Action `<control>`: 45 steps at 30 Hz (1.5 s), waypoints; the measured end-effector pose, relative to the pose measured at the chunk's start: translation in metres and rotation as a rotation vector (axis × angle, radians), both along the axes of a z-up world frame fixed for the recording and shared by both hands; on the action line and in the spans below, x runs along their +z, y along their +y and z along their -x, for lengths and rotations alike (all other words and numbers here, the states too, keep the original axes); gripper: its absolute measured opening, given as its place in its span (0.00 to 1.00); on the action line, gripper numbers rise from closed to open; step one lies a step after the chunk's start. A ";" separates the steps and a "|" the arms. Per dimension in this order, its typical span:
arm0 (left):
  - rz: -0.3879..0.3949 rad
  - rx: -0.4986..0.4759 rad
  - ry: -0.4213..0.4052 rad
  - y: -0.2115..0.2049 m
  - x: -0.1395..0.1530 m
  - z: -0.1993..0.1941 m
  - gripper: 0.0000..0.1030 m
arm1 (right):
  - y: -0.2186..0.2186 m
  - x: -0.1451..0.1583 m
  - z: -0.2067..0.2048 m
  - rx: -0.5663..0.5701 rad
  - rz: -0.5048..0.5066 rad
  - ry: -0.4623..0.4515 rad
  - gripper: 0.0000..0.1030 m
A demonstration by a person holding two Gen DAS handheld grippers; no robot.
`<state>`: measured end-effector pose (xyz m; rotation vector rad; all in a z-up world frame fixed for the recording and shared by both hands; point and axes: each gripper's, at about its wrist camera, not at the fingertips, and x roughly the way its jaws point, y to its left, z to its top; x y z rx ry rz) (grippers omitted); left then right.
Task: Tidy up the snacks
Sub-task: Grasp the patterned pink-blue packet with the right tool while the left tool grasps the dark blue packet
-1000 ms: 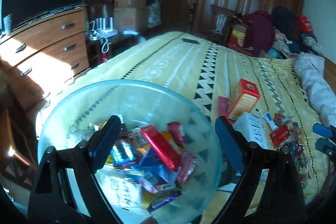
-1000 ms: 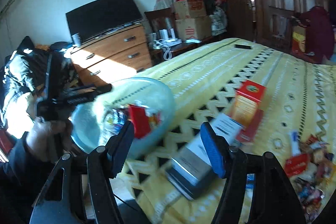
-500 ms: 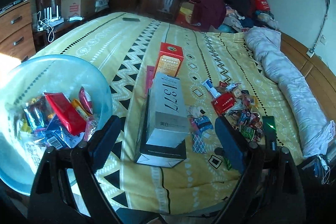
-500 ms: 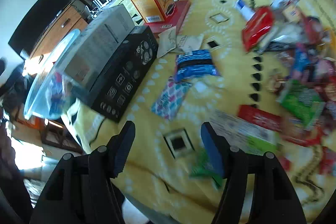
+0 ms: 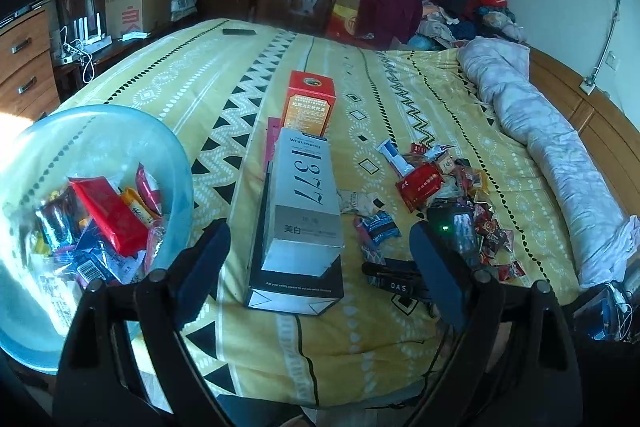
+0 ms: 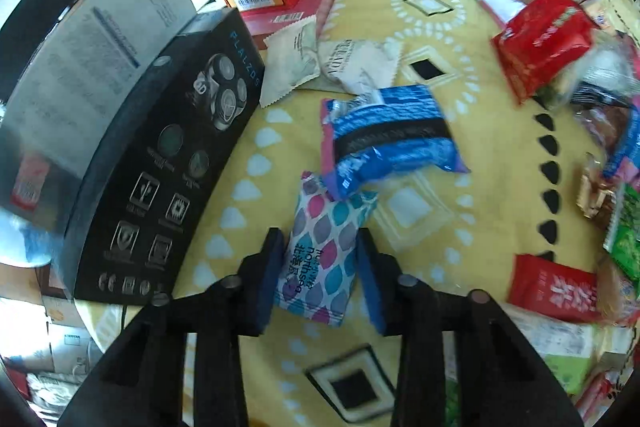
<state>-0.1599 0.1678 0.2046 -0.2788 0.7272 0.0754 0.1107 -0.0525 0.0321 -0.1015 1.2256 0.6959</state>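
The patterned snack packet lies flat on the yellow bedspread, between the two fingers of the right gripper. The jaws stand narrowly apart with a pad close on each long side of the packet; whether they press it cannot be told. Its far end is tucked under a blue wrapper. Only the right wrist view shows this. In the left wrist view the right gripper appears just as a dark body with a green light low over the bed, and the packet is a sliver beside it.

The left gripper hangs wide open above the near edge of the bed, holding nothing. Its view alone shows the blue bowl at the left, partly filled with wrappers and cut off by the frame. Between bowl and snack pile lies a grey box atop a black box, with an orange box standing behind. The snacks at the right wrist view's right edge are blurred
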 end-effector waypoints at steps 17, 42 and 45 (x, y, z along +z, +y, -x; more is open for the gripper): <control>0.014 -0.249 0.311 -0.112 -0.127 -0.141 0.84 | -0.197 0.091 0.007 -0.192 -0.299 -0.086 0.37; -0.049 -0.265 0.289 -0.126 -0.164 -0.172 0.77 | -0.279 0.057 -0.001 -0.309 -0.415 -0.006 0.38; -0.102 -0.292 0.322 -0.131 -0.176 -0.183 0.76 | -0.281 0.057 -0.001 -0.317 -0.407 -0.010 0.38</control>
